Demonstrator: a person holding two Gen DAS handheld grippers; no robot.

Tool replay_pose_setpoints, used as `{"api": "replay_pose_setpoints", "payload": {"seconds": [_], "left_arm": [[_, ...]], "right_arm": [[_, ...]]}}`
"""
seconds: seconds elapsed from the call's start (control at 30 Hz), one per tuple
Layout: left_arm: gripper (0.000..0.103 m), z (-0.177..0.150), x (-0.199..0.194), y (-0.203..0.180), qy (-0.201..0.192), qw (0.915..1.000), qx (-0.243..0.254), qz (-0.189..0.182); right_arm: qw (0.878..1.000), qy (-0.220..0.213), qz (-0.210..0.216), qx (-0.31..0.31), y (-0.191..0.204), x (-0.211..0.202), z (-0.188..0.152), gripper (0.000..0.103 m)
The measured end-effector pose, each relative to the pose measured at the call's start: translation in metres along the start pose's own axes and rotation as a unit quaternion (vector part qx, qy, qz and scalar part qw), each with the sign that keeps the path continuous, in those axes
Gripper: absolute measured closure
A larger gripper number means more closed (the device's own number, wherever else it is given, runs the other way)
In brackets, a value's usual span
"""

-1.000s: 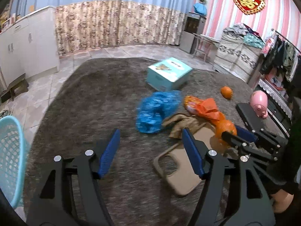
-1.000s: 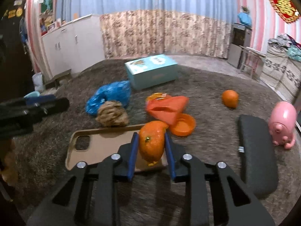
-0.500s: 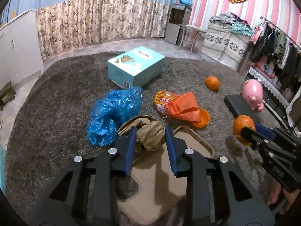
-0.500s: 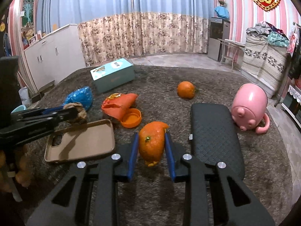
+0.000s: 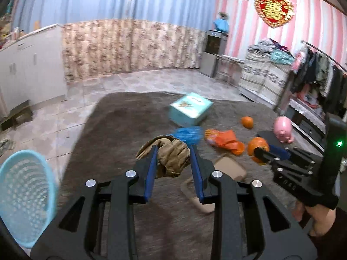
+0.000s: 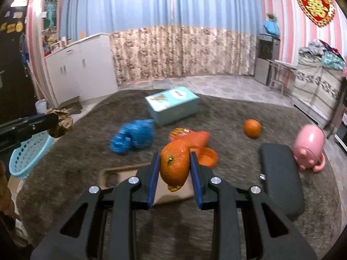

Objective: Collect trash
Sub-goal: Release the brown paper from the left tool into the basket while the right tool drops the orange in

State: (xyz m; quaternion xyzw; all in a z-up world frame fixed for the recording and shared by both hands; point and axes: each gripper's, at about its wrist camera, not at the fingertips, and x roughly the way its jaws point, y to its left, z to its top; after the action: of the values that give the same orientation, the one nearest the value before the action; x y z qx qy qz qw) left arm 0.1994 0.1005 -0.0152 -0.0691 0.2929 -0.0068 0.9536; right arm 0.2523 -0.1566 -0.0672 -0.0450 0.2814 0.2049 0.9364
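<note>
Between your left gripper's (image 5: 173, 149) blue pads sits a crumpled brown paper wad (image 5: 171, 158), pinched from both sides and lifted clear of the dark shaggy rug (image 5: 121, 125). Those jaws have just been closing, and the wad is what they closed on. Your right gripper (image 6: 174, 155) is clamped on a piece of orange peel (image 6: 174, 166), its pads pressing both flanks, the peel hanging above the rug.

Taking the tan phone case (image 6: 121, 173) on the rug as your landmark: it lies just under and ahead of the right gripper, with the peel held over its near edge. Just beyond the case sits an orange plastic lid (image 6: 207, 155), touching an orange snack wrapper (image 6: 190, 135) behind it. Left of the wrapper, farther from the case, is a crumpled blue plastic bag (image 6: 133, 135). Right of the case lies a black flat pad (image 6: 280, 177), with a pink pig figure (image 6: 310, 149) just beside its far corner. A whole orange (image 6: 251, 127) rests apart from everything, beyond the case to the right. Farthest back from the case stands a teal cardboard box (image 6: 171, 104). Well to the left of the case, off the rug's edge, the light blue basket (image 5: 23, 195) stands, below your raised left gripper in the right wrist view.
</note>
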Motion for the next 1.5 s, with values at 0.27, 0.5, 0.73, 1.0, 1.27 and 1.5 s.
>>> {"api": "replay_pose_setpoints", "payload": {"seconds": [0.27, 0.5, 0.73, 1.0, 1.27, 1.5], "left_arm": [[0.075, -0.011, -0.03, 0.084, -0.005, 0.9973, -0.044, 0.059], [0.075, -0.026, -0.046, 0.15, -0.006, 0.9923, -0.072, 0.101], [0.075, -0.04, -0.059, 0.203, -0.006, 0.9856, -0.094, 0.141], [0.075, -0.056, -0.053, 0.257, 0.002, 0.9783, -0.116, 0.172], [0.071, -0.063, -0.049, 0.29, 0.018, 0.9725, -0.119, 0.199], [0.033, -0.062, -0.073, 0.302, -0.004, 0.9684, -0.128, 0.214]], "right_arm": [[0.998, 0.005, 0.039, -0.053, 0.075, 0.015, 0.01, 0.075], [0.994, 0.015, 0.066, -0.087, 0.127, 0.031, 0.01, 0.075], [0.99, 0.01, 0.096, -0.106, 0.175, 0.045, 0.019, 0.075], [0.986, 0.009, 0.122, -0.112, 0.223, 0.059, 0.024, 0.075], [0.982, 0.012, 0.147, -0.117, 0.265, 0.073, 0.027, 0.075], [0.979, 0.021, 0.164, -0.121, 0.292, 0.085, 0.023, 0.075]]}}
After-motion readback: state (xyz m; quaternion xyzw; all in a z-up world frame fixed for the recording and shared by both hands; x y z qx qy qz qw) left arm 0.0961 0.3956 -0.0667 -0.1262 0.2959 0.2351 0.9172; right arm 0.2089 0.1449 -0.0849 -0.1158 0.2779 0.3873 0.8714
